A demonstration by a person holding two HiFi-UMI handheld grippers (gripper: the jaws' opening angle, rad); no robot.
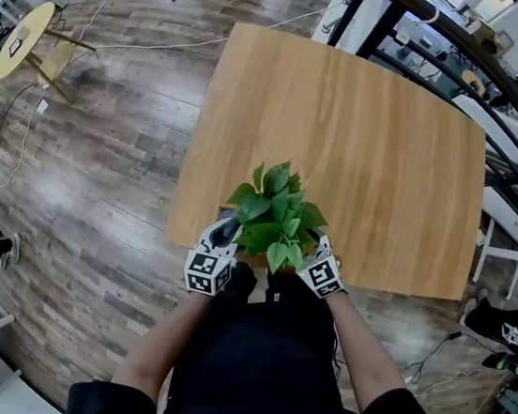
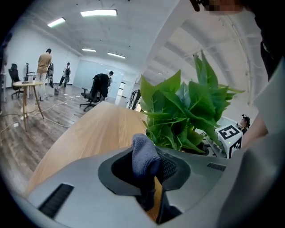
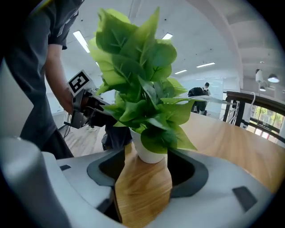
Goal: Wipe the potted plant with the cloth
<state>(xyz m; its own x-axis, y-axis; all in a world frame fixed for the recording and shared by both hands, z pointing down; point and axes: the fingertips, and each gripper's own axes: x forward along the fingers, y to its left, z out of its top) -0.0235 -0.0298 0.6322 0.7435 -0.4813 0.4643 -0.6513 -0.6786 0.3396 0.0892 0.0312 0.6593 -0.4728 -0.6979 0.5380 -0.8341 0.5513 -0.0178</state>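
The left gripper has its jaws clamped on a grey-blue cloth, with a fold standing proud above them at the lower middle of the left gripper view. The right gripper has its jaws wide and nothing between the pads. The white pot stands just past their tips, in line with the gap, seemingly untouched.

In the head view the potted plant sits at centre frame, near the lower edge of the wooden table, with a gripper on either side.

The step looks like steadying the pot and bringing the cloth to the leaves. It should go best if the right jaws close low and gently on the pot. The raised fold should then stroke each leaf lightly from stem to tip, since the foliage will probably bend easily.
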